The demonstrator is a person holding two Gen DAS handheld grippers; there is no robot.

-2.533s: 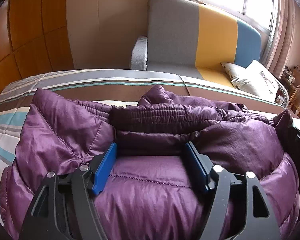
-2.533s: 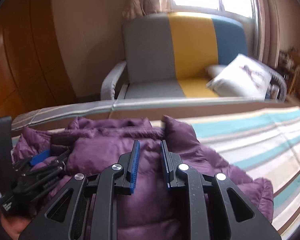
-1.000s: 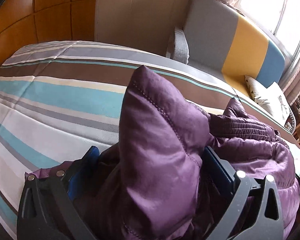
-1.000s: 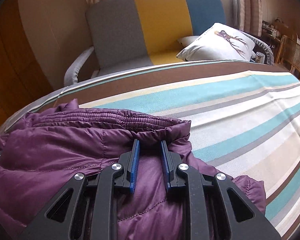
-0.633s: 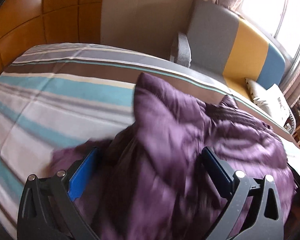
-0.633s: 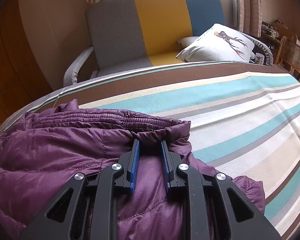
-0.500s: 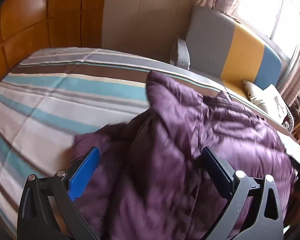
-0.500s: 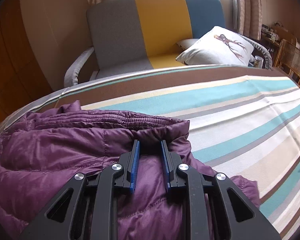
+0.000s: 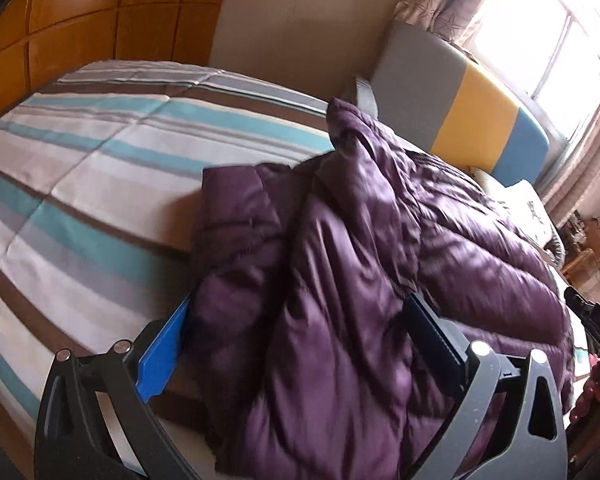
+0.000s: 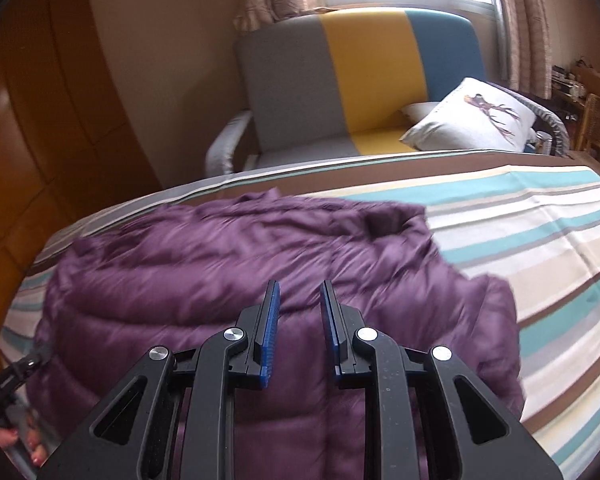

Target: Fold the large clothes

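Note:
A purple puffer jacket [image 9: 360, 280] lies bunched on the striped bed [image 9: 80, 184], one side flopped over its middle. My left gripper [image 9: 300, 300] hovers low over the jacket's near left part with its jaws wide apart. The blue left pad [image 9: 162, 348] shows bare beside the fabric, so nothing is pinched. In the right wrist view the jacket [image 10: 240, 280] spreads out below my right gripper [image 10: 300, 286]. Its pads stand a narrow gap apart above the quilted fabric, with nothing between them. The jacket's far hem [image 10: 340, 212] lies ahead of the fingertips.
A grey, yellow and blue sofa [image 10: 360, 80] with a white cushion [image 10: 472, 124] stands beyond the bed under a bright window. Orange wood panels [image 9: 80, 20] line the left wall. Striped bedcover [image 10: 540, 240] lies bare right of the jacket. A person's hand [image 10: 20, 448] shows at the lower left.
The jacket fold that stood up between the left jaws has dropped and the left gripper has slid sideways. The right gripper has lifted and drawn back from the hem.

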